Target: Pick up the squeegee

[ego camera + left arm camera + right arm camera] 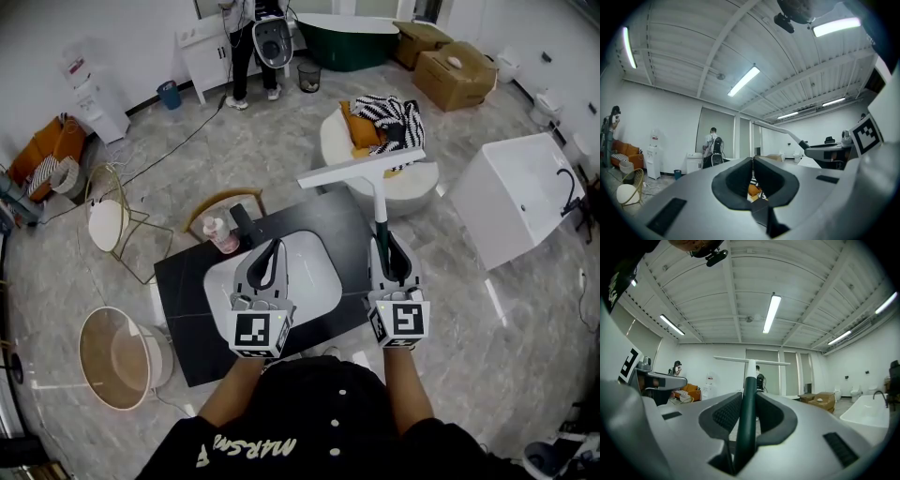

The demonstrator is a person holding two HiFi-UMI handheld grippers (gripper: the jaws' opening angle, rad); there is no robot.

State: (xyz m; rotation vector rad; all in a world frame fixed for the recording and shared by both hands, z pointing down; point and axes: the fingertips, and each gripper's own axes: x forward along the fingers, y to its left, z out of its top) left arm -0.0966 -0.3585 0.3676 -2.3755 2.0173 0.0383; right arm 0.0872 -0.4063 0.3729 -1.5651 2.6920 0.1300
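The squeegee [379,204] [749,414] is clamped by its dark green handle between the right gripper's [387,247] fingers [723,416]. It is held level, with its white blade crosswise well beyond the fingertips. The handle's near end is hidden inside the fingers. Alongside, over the black table [186,281], the left gripper [275,249] [752,162] also points level, its fingers pressed together on nothing.

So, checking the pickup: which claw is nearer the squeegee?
Right. The right claw is shut on the squeegee by its green handle. The left claw sits apart to its left, shut on nothing, over the white basin.

Both forearms extended, level. Left gripper [276,248] jaws together, empty. Right gripper [383,244] jaws clamp squeegee [362,167] handle.
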